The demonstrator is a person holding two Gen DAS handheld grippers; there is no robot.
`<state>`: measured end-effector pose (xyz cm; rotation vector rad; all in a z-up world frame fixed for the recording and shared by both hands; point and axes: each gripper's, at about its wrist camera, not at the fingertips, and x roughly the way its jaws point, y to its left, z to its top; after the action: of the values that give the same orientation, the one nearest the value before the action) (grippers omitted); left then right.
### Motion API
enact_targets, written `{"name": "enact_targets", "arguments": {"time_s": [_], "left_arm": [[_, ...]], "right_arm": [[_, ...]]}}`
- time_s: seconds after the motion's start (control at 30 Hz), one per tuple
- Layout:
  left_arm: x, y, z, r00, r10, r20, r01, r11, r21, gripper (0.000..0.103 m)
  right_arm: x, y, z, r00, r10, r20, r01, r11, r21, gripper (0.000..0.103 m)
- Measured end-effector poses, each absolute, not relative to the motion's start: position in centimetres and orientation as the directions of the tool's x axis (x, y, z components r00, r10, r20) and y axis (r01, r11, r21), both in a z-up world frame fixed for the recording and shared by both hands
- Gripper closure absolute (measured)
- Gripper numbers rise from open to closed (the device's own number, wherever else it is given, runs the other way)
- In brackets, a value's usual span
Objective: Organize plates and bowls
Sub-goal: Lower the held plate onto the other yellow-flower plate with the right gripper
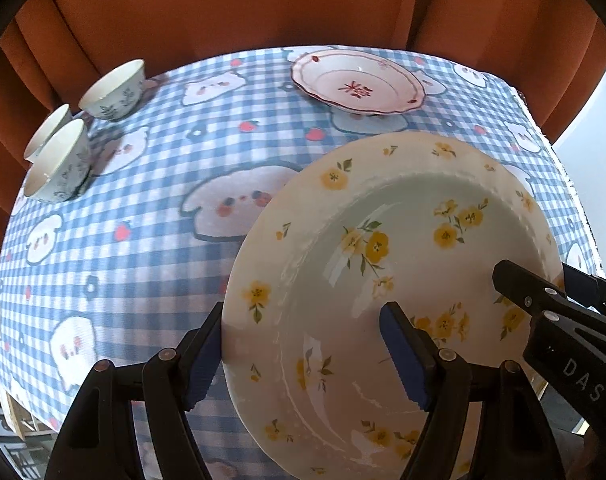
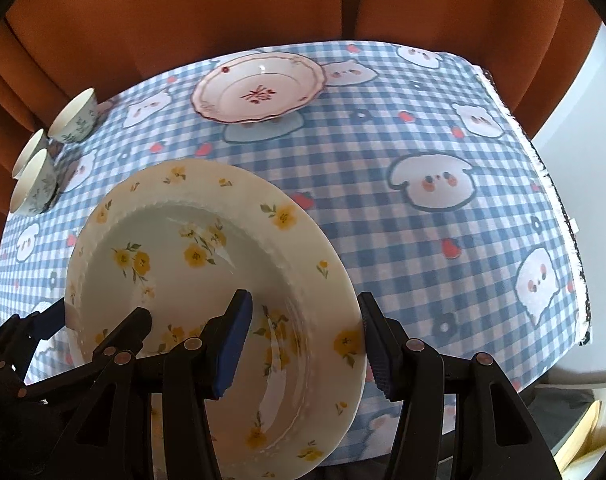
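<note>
Both grippers, left (image 1: 301,354) and right (image 2: 307,344), clamp opposite rims of the plate (image 1: 403,248): glazed, slippery, breakable, so keep rim grips level.

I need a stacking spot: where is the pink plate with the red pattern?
The pink plate sits on the checked tablecloth at the far edge, before the orange curtain, beyond the yellow-flowered plate and right of the three bowls.

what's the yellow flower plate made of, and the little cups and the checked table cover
Yellow flower plate: looks like glazed ceramic or porcelain; glossy, with bright window glare streaks and a printed pattern.
Cups: likely glazed ceramic too; smooth white insides, leaf print outside.
Table cover: seems woven fabric or a fabric-textured sheet; matte, fine weave texture, printed checks, a frayed-looking right edge. Cannot tell for sure.
</note>
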<state>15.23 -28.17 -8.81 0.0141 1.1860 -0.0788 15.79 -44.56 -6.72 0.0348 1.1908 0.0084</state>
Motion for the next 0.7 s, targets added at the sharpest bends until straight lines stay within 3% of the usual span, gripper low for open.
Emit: {"name": "enact_targets", "arguments": {"time_s": [0.7], "left_arm": [[16.4,-30.0,-12.7,0.279,-0.07,-0.958,-0.018,0.997,-0.078,0.024]], "right_arm": [[17.9,-47.2,-9.4,0.315,0.031,-0.949,-0.047,0.999,0.017,0.045]]}}
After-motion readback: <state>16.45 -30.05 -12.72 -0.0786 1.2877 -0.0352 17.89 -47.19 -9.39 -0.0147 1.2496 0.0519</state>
